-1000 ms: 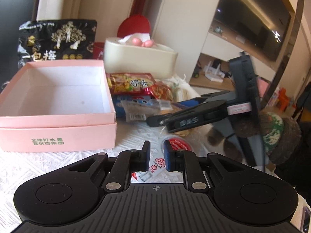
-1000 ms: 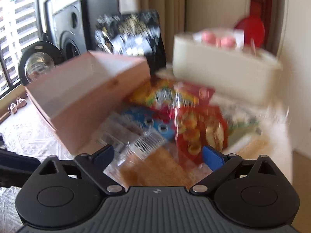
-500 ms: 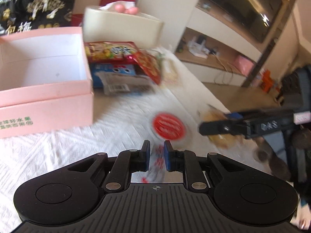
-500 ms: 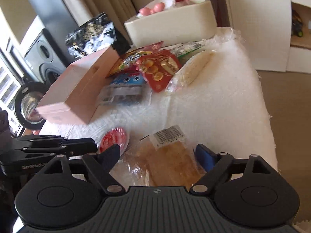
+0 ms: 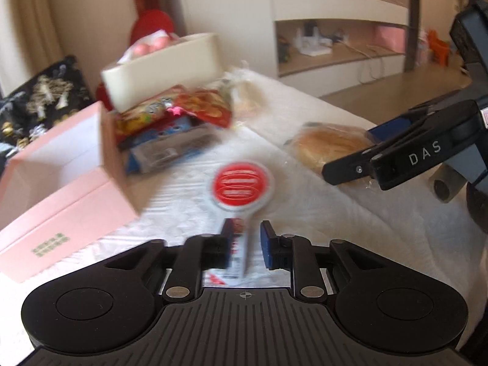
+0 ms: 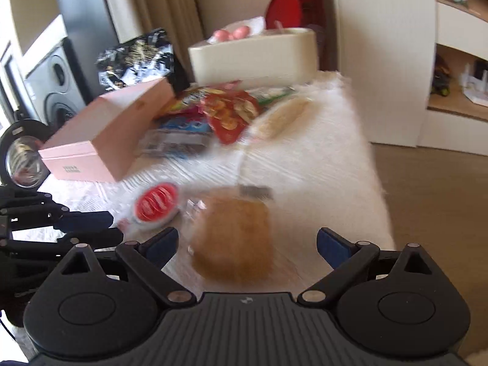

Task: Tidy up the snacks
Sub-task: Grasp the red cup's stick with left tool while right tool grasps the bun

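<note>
The pink box [image 5: 65,164] sat open-topped at the far left of the white-covered table [image 5: 320,210], and everything else is placed from it. Behind the box leaned a black printed bag [image 5: 39,100]; just to the right of the box a cream tub [image 5: 164,67] stood over a blurred heap of snack packets [image 5: 177,122]. Further right of the box, nearer the camera, lay a small round red-lidded cup [image 5: 241,184]. In front of that cup the left gripper [image 5: 245,245] tilted down toward the table, its jaws having just been opening, with a small red-and-white sachet [image 5: 238,250] between them against the left pad and clear of the right one. Well right of the box lay a wrapped bun [image 6: 235,238]; the right gripper [image 6: 247,244] angled down over it, jaws having just been opening and spread wide on either side, not touching it.
</note>
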`<state>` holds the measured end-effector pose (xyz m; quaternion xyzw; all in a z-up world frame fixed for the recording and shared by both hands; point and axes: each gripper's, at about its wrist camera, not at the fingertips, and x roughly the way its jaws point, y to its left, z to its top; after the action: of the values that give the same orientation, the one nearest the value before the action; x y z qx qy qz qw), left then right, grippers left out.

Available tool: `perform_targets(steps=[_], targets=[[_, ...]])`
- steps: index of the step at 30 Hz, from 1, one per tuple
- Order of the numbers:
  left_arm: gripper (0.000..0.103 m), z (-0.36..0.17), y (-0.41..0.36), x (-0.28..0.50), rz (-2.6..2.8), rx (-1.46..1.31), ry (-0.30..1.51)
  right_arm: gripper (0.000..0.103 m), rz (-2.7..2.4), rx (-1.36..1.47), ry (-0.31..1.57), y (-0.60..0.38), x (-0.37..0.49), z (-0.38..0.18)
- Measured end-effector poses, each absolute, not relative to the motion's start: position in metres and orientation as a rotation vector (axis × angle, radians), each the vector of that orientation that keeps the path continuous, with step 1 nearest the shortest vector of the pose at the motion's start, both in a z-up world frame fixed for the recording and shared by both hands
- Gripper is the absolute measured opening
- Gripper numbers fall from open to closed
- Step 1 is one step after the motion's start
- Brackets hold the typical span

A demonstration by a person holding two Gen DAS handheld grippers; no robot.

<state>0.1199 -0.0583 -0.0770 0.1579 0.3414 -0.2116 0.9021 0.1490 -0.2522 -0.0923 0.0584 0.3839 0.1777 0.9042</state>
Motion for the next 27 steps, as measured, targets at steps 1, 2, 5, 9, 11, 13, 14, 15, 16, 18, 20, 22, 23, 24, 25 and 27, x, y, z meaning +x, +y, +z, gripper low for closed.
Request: perform_targets(steps=[1, 2, 5, 9, 11, 13, 14, 15, 16, 18, 20, 22, 23, 24, 25, 27], targets=[[0.035, -0.078, -0.061, 0.119, -0.453, 0.337, 0.707, 0.098, 0.372, 0.138, 0.800, -0.256, 0.147, -0.095], [0.037, -0.079, -0.062, 0.119, -0.468, 0.341, 0.705, 0.098, 0.378, 0.149, 0.783, -0.259, 0.144, -0.096], [0.042, -0.079, -0.061, 0.122, -0.502, 0.317, 0.714, 0.100, 0.385, 0.166, 0.779, -0.261, 0.143, -0.097], [0.042, -0.071, -0.051, 0.127, -0.539, 0.229, 0.734, 0.103, 0.410, 0.164, 0.774, -0.260, 0.144, -0.099], [0.041, -0.063, -0.044, 0.130, -0.489, 0.193, 0.696, 0.103, 0.421, 0.166, 0.768, -0.262, 0.142, -0.100], [0.037, -0.057, -0.040, 0.137, -0.453, 0.164, 0.674, 0.103, 0.419, 0.206, 0.757, -0.266, 0.141, -0.101], [0.037, -0.056, -0.040, 0.141, -0.462, 0.153, 0.674, 0.103, 0.417, 0.226, 0.752, -0.267, 0.141, -0.102], [0.037, -0.057, -0.042, 0.146, -0.484, 0.151, 0.680, 0.103, 0.415, 0.237, 0.750, -0.268, 0.142, -0.102], [0.038, -0.060, -0.046, 0.151, -0.503, 0.167, 0.694, 0.103, 0.417, 0.236, 0.750, -0.268, 0.141, -0.102], [0.038, -0.069, -0.057, 0.157, -0.509, 0.243, 0.733, 0.103, 0.433, 0.223, 0.745, -0.269, 0.141, -0.102], [0.043, -0.076, -0.065, 0.154, -0.526, 0.319, 0.721, 0.103, 0.455, 0.223, 0.738, -0.272, 0.140, -0.103], [0.051, -0.079, -0.072, 0.149, -0.537, 0.379, 0.713, 0.103, 0.462, 0.253, 0.737, -0.277, 0.140, -0.102], [0.053, -0.080, -0.073, 0.148, -0.545, 0.397, 0.716, 0.101, 0.457, 0.255, 0.734, -0.279, 0.140, -0.101], [0.058, -0.080, -0.074, 0.147, -0.557, 0.410, 0.720, 0.101, 0.440, 0.244, 0.723, -0.279, 0.139, -0.098], [0.063, -0.081, -0.076, 0.148, -0.572, 0.419, 0.725, 0.101, 0.419, 0.219, 0.696, -0.278, 0.136, -0.095], [0.070, -0.080, -0.075, 0.151, -0.600, 0.401, 0.742, 0.101, 0.386, 0.152, 0.626, -0.275, 0.130, -0.086]])
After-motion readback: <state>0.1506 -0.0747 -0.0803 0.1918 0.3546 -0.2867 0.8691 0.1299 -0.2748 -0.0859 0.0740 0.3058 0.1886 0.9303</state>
